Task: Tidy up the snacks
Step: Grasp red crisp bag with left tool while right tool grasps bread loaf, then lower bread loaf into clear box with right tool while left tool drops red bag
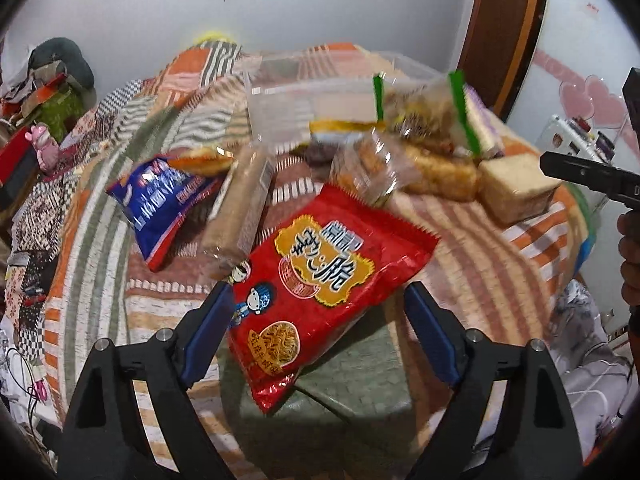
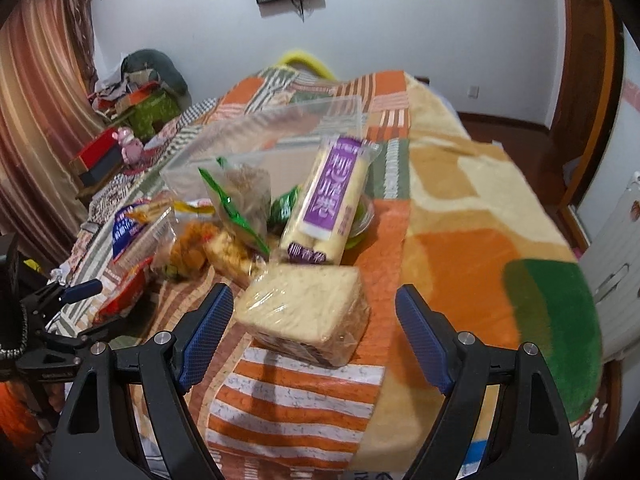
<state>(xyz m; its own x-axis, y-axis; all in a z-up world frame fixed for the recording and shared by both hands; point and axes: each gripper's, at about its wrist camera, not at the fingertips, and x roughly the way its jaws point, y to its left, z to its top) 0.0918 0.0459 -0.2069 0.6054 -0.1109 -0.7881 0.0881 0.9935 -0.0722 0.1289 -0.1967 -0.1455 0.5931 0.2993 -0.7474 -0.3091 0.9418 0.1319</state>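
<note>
Snack packs lie on a patterned blanket. In the left wrist view my left gripper (image 1: 318, 300) is open, its blue pads on either side of a red noodle packet (image 1: 324, 280). Behind it lie a blue bag (image 1: 160, 196), a wrapped brown biscuit roll (image 1: 240, 208), a green-striped clear bag (image 1: 424, 116) and a clear plastic box (image 1: 304, 96). In the right wrist view my right gripper (image 2: 314, 308) is open around a wrapped bread loaf (image 2: 304, 312). A purple-labelled roll pack (image 2: 328, 200) leans behind it, by the clear box (image 2: 280, 128).
The blanket (image 2: 480, 220) drops off at the right and near edges. A red box (image 2: 100, 156) and a pile of clutter (image 2: 148, 92) sit at the far left. A door frame (image 1: 508, 20) stands to the right of the bed.
</note>
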